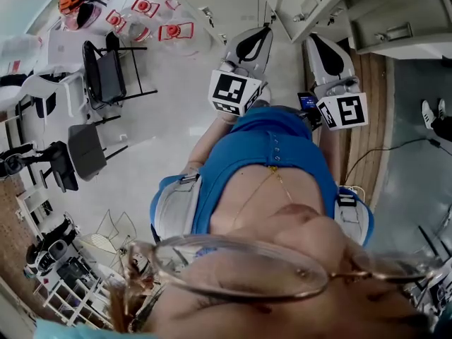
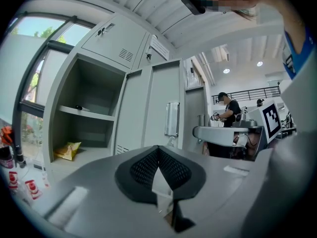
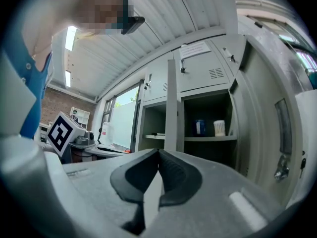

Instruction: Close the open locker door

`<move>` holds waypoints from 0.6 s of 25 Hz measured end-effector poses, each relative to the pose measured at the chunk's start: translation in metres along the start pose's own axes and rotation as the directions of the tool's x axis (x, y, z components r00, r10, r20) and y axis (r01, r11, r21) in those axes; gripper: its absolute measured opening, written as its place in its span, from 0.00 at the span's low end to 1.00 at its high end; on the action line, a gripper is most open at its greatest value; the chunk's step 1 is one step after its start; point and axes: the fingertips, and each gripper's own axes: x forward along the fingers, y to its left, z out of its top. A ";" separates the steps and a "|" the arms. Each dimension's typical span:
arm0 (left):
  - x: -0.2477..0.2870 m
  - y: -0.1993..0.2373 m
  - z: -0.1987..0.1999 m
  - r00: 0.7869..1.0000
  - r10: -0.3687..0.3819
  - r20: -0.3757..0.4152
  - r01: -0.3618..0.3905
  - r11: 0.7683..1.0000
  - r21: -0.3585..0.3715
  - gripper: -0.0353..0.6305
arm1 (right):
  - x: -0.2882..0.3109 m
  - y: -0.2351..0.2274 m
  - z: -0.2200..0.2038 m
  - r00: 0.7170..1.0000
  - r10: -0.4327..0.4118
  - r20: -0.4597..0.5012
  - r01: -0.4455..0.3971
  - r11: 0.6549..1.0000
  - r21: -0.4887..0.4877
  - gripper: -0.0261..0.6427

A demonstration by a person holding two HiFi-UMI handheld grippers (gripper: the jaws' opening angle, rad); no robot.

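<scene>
Grey steel lockers stood ahead of both grippers. The open locker door (image 3: 275,118) hung at the right edge of the right gripper view. It was upright along its long axis and swung out toward the camera from the right side of a compartment (image 3: 208,150). That compartment's shelf carried a blue container (image 3: 199,127) and a white cup (image 3: 218,128). A latch (image 3: 283,168) showed low on the door.

The right gripper (image 3: 158,155) had its jaws clenched together on nothing and pointed into the compartment, so the door lay to its right. The left gripper (image 2: 158,155) was likewise clamped shut and empty. It aimed further left, toward another open compartment holding a yellow snack bag (image 2: 67,150).

By my reading the right gripper was the nearer one. It would have to get round to the door's free edge and press it leftward and inward.
</scene>
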 end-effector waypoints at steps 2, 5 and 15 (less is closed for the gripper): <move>0.003 -0.001 0.001 1.000 -0.013 -0.006 0.013 1.000 -0.006 0.05 | -0.003 -0.011 0.003 1.000 0.007 0.017 -0.007 1.000 -0.004 0.04; 0.005 -0.003 0.002 0.999 -0.047 -0.014 0.046 0.999 -0.016 0.05 | -0.005 -0.025 0.009 0.999 0.032 0.040 -0.032 0.999 -0.003 0.04; -0.001 0.006 0.005 0.999 -0.045 -0.016 0.044 0.999 -0.018 0.05 | 0.008 -0.041 0.014 0.987 0.160 0.031 -0.160 0.987 0.000 0.13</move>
